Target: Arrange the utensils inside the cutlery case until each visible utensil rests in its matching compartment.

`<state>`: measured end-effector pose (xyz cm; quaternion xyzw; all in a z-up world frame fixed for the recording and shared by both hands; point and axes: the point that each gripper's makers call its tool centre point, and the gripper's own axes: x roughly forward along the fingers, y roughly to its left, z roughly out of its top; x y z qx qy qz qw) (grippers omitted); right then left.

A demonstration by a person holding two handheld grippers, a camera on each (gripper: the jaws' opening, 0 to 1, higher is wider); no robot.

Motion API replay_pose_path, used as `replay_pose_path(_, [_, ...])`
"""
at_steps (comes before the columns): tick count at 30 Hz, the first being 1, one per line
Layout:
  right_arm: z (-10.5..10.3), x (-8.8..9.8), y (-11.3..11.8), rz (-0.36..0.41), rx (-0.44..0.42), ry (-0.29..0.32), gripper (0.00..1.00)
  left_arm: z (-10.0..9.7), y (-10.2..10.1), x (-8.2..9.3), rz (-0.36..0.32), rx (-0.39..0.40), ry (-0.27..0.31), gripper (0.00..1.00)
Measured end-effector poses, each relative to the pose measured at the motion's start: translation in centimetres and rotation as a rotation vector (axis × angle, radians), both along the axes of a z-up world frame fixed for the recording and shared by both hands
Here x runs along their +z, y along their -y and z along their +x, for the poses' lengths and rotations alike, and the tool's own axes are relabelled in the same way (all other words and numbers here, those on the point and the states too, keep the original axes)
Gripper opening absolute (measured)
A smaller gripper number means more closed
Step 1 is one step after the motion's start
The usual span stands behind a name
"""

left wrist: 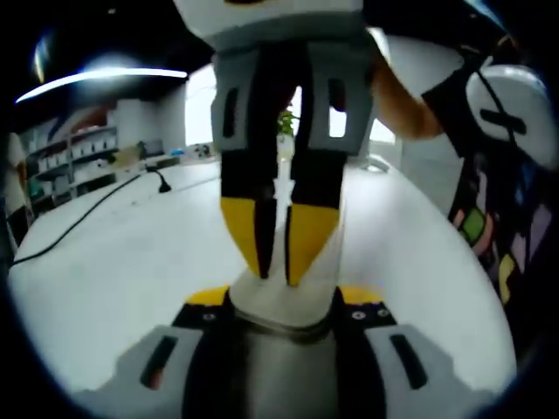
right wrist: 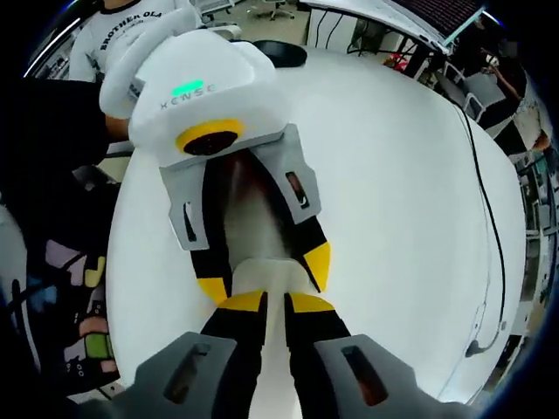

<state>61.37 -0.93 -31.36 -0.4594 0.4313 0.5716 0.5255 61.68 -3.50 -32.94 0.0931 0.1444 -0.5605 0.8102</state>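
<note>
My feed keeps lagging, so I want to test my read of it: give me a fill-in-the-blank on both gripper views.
1. The grippers face each other over a ___ table.
2. A ___ cable lies on that table.
3. On the left gripper, the housing light glows ___.
4. The left gripper and the right gripper both close on one ___ object.
Missing words: white; black; green; white.

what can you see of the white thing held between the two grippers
The white object looks smooth, pale and elongated, perhaps plastic; what it is can't be told. It spans the two tools above the white table: the left gripper clasps one end, the right gripper pinches the other. Most of it is hidden by the jaws.
</note>
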Motion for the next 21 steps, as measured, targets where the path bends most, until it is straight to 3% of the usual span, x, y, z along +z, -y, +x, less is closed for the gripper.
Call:
replay_pose_path(14, [0.44,-0.05,0.46,-0.075,0.044,-0.002,0.06,-0.04,0.04,-0.01,0.007,0.007,0.002,0.48])
replay_pose_path(21, [0.83,0.21,0.55,0.065,0.02,-0.026,0.01,-0.11,-0.11,-0.01,0.004,0.003,0.002,0.48])
